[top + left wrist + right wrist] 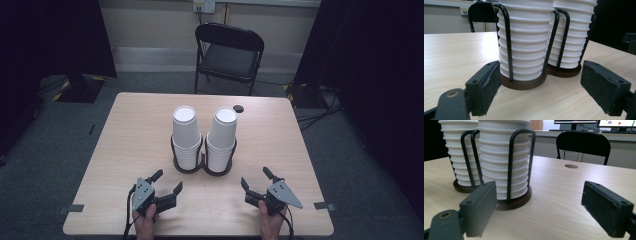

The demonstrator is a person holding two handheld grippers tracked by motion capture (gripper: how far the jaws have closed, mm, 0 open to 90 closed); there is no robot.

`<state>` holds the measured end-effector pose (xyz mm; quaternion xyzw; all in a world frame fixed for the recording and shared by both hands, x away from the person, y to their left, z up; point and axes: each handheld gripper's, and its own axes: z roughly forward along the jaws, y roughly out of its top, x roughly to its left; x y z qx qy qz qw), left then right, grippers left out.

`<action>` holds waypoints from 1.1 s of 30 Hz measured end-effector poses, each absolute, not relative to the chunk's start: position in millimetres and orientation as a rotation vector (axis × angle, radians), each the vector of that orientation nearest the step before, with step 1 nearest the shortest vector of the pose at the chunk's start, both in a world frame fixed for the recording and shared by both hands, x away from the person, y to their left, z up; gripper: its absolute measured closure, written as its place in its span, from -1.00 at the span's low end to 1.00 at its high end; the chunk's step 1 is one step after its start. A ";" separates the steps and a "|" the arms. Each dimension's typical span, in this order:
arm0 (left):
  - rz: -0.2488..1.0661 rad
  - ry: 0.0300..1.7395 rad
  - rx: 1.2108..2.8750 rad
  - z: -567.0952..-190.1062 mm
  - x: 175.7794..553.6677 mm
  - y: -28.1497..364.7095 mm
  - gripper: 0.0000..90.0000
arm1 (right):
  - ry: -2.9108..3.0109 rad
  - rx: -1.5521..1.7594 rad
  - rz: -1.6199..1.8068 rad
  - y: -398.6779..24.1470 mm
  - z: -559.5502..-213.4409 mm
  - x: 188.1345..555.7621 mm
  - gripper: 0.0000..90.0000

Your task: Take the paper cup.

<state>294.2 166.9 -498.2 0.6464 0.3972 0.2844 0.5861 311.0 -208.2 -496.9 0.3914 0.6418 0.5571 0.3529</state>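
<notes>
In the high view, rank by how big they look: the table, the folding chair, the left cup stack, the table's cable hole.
1. table
2. folding chair, farther off, so its true size is unsure
3. left cup stack
4. cable hole

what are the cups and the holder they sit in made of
Cups: look like white foam or paper, matte, with rolled rims showing as stacked ridges. Holder base: dark brown, seemingly wood, with a dull sheen. Holder loops: thin black bent rod, probably coated metal wire.

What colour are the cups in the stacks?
White. The cups show it best in the high view, stacked upside down in a black wire holder.
</notes>
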 end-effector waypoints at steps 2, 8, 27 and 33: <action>0.662 0.932 1.503 -498.2 294.3 166.7 -0.65 | 1.658 1.018 1.437 -208.1 -496.8 310.9 -0.71; 0.661 0.929 1.526 -497.8 295.4 165.2 -0.65 | 1.678 1.017 1.425 -207.6 -496.4 308.1 -0.72; 0.654 0.885 1.517 -498.3 293.1 166.6 -0.65 | 1.734 1.052 1.432 -192.3 -487.3 312.5 -0.62; 0.652 0.888 1.508 -498.5 292.5 166.6 -0.65 | 1.750 1.027 1.466 -186.3 -480.7 313.9 -0.59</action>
